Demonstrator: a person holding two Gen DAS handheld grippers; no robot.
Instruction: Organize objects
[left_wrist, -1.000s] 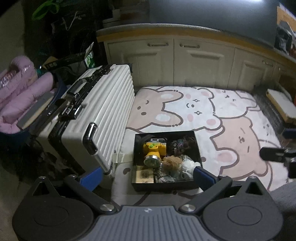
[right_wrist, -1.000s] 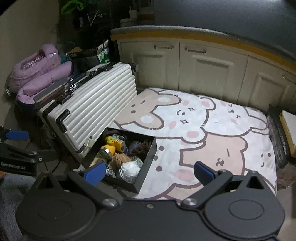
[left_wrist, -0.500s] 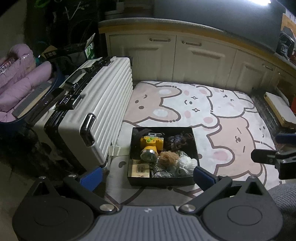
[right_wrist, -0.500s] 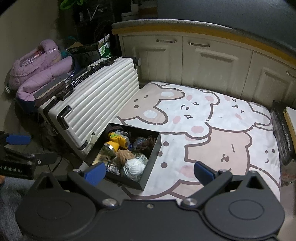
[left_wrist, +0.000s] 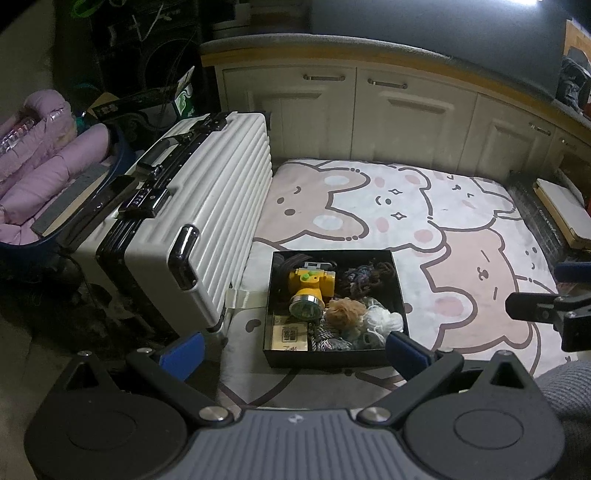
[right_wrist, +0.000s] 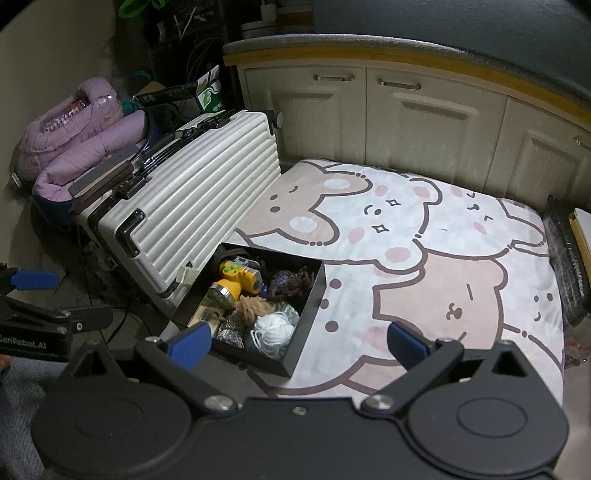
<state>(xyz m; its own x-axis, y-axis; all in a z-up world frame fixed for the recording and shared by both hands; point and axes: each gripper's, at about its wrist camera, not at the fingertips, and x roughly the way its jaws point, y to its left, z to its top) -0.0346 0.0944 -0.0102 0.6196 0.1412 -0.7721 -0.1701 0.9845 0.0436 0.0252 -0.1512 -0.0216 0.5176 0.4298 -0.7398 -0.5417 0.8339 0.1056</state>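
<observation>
Both views have pulled back and risen slightly; contents unmoved. Black box (left_wrist: 334, 354) sits on bear rug (left_wrist: 461, 236) beside white suitcase (left_wrist: 207, 206), holding yellow headlamp (left_wrist: 310, 286) and yarn. Left tongs (left_wrist: 291, 347) and right tongs (right_wrist: 299, 341) spread, empty. Stage unclear.

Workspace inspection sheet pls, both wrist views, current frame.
Surface: bear-print mat on the floor, mostly bare.
Job's things: black box on the mat, holding a yellow toy camera, white yarn, brown yarn and dark yarn.
Clutter: white suitcase beside the box; purple jacket behind it.
Grippers: left gripper and right gripper open, empty.
Cables: dark cord on the floor by the suitcase.
Surroundings: cream cabinets.
</observation>
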